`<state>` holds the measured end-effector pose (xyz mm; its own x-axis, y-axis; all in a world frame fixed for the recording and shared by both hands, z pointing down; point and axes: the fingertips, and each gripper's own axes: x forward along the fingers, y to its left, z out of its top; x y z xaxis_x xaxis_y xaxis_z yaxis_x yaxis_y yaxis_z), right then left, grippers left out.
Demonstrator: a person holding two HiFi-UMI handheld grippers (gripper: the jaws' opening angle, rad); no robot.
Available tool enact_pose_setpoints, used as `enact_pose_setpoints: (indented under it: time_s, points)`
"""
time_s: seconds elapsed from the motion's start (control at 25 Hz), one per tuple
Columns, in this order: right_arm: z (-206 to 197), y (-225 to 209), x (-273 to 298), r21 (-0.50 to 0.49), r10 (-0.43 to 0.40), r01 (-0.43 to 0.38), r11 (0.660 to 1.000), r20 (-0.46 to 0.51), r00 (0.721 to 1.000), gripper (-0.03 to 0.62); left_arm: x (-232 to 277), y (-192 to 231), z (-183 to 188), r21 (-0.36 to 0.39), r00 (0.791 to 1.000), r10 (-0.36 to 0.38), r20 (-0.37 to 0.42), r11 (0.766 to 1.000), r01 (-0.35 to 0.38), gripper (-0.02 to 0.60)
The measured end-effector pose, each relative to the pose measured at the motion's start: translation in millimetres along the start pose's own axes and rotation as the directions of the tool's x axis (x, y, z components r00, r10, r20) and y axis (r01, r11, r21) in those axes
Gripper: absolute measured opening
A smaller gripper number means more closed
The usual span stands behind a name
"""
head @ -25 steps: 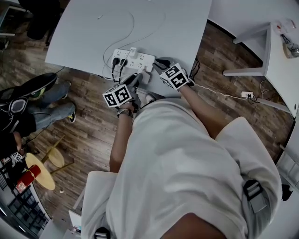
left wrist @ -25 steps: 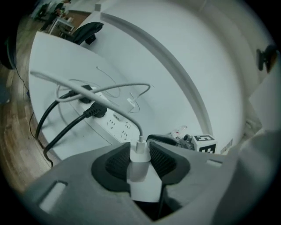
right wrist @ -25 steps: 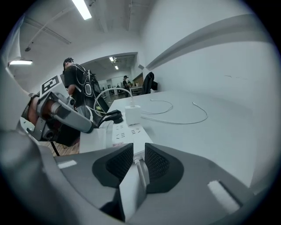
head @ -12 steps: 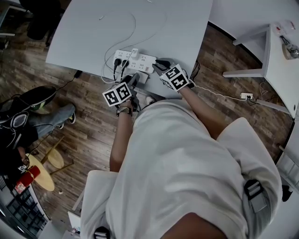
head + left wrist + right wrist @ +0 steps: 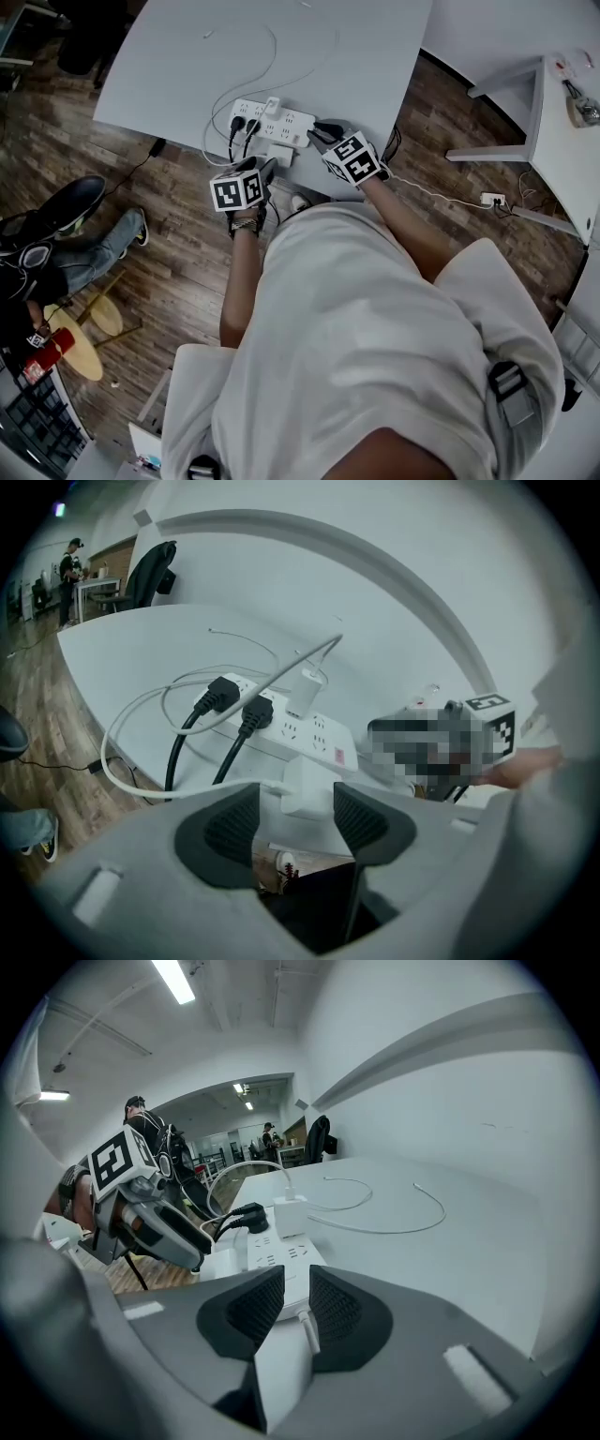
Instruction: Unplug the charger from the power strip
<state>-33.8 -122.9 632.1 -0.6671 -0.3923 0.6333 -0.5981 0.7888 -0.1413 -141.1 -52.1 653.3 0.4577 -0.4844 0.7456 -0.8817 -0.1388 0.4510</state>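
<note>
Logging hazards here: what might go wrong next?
The unplugged charger lies at the table edge between the jaws of the left gripper, which have just been opening; a nudge while withdrawing might knock it off. The right gripper grips the power strip; tugging it could strain the two black plugs.

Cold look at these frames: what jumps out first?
The white power strip at the table's near edge, carrying two black plugs and a plugged-in charger, its end clamped in the right tool. Just in front, a loose charger lies at the edge between the left tool's jaws, which have just been opening and stand clear of it.
</note>
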Motion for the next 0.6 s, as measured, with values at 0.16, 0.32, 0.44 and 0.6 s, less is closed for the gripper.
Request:
enact_pose_setpoints:
  time_s: [0.16,0.32,0.44,0.6]
  points:
    - [3.8,-1.5,-8.2,0.014,-0.004,0.004,1.000,0.023,1.000,0.084,-15.5,1.0,6.4,0.024,0.997,0.026,0.069,0.999,-0.028,0.242]
    - [22.5,-6.9,-19.4,0.031,-0.030,0.027,0.999,0.079,0.996,0.081,-33.6,-5.8,28.8,0.093,0.982,0.042,0.182,0.994,-0.060,0.215]
    - [48.8,-13.6,-34.0,0.034,-0.064,0.059,0.998,0.154,0.986,0.061,-51.0,-18.3,55.3,0.179,0.959,0.038,0.280,0.980,-0.091,0.114]
    - [89.0,-23.5,-58.9,0.038,-0.112,0.106,0.994,0.261,0.959,0.031,-76.6,-35.3,90.7,0.250,0.919,0.024,0.394,0.959,-0.132,0.049]
